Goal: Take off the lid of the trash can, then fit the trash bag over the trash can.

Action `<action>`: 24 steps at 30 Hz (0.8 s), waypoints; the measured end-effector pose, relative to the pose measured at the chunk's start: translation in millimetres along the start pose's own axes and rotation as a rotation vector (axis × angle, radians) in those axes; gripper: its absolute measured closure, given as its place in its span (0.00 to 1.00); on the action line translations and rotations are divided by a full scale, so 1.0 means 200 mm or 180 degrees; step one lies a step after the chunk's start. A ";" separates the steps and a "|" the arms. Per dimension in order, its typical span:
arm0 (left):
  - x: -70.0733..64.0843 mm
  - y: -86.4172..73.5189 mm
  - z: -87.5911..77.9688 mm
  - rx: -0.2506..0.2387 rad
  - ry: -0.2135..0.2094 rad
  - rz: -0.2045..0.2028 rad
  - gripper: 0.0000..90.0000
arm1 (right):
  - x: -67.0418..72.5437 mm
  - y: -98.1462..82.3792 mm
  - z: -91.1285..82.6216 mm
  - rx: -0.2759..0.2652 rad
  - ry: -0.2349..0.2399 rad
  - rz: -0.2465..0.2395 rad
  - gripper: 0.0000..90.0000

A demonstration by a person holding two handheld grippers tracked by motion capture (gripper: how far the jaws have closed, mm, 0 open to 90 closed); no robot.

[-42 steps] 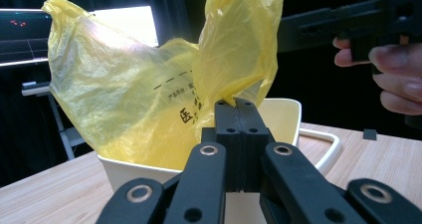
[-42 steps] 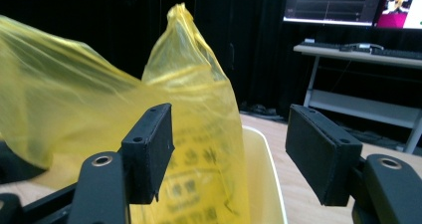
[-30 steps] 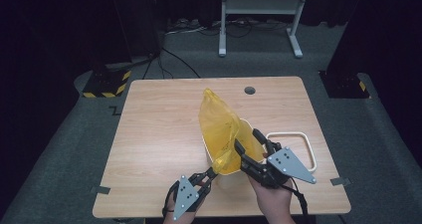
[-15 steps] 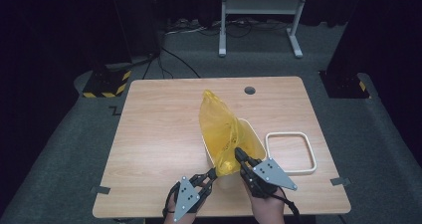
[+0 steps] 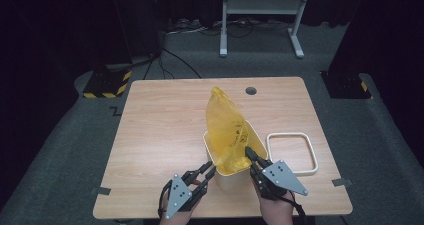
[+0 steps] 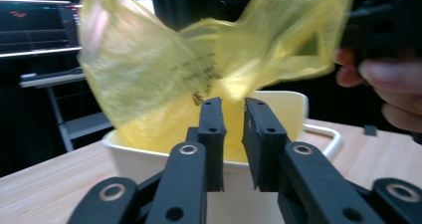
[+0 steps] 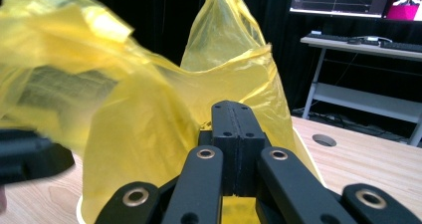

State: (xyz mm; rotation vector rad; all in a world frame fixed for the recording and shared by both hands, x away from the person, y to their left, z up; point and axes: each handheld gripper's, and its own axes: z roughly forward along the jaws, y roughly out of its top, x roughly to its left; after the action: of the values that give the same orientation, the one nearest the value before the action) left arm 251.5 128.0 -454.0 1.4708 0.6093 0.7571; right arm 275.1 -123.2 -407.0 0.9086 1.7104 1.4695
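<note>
Down at the bottom of the high view, the left gripper sits at the near left corner of the cream bin, its tips at the rim. Its jaws have just been opening: in its own view they stand slightly apart, a narrow gap between them, with the bin's wall and the yellow bag just beyond the tips and nothing clamped between the pads. A second ago they were pressed together on the bag's lower edge, so that hold looks given up.

A little right of it, the right gripper has come down and in from the lower right: a second ago its jaws were spread over the bag's side, and now its tips rest at the bin's near right rim. In its own view the jaws are together, the pads meeting with yellow film bunched around them, so I judge it is pinching the bag's edge. The hold seems to have passed from left to right, ready for lining the bin.

Farther up, the bag rises from inside the bin to a peak near the frame's centre. To the right lies a white rectangular frame on the wooden table.
</note>
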 end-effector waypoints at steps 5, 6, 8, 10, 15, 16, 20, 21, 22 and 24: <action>0.08 0.02 -0.01 0.0007 0.0265 -0.0089 0.80 | 0.00 -0.01 0.00 0.0003 0.0022 0.0010 1.00; 0.10 0.03 0.00 -0.0001 0.0317 -0.0126 0.78 | 0.00 -0.02 0.00 0.0002 0.0036 -0.0033 1.00; 0.15 0.08 0.03 -0.0007 0.0393 -0.0213 0.76 | 0.01 -0.02 -0.01 0.0009 0.0042 -0.0056 1.00; 0.15 0.14 0.07 -0.0041 0.0387 -0.0246 0.73 | 0.01 -0.03 -0.01 0.0019 0.0041 -0.0100 1.00; 0.07 0.29 0.19 -0.0104 0.0235 -0.0295 0.61 | 0.02 -0.04 -0.02 0.0034 0.0043 -0.0156 1.00; 0.06 0.31 0.21 -0.0102 0.0184 -0.0295 0.57 | 0.02 -0.03 -0.02 0.0020 0.0043 -0.0194 1.00; 0.01 0.36 0.30 0.0059 -0.0040 -0.0288 0.55 | 0.03 -0.04 -0.01 0.0040 0.0047 -0.0235 1.00; 0.00 0.37 0.32 0.0120 -0.0067 -0.0294 0.55 | 0.03 -0.04 0.00 0.0046 0.0054 -0.0244 1.00; 0.00 0.37 0.34 0.0178 -0.0101 -0.0322 0.55 | 0.04 -0.05 0.00 0.0046 0.0055 -0.0250 1.00; -0.01 0.36 0.36 0.0304 -0.0128 -0.0319 0.58 | 0.04 -0.06 0.00 0.0067 0.0044 -0.0243 1.00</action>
State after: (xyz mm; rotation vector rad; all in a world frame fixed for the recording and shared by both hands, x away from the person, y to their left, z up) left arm 300.9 76.5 -381.1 1.5276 0.6911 0.6263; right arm 269.9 -118.2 -418.7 0.8367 1.7542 1.4134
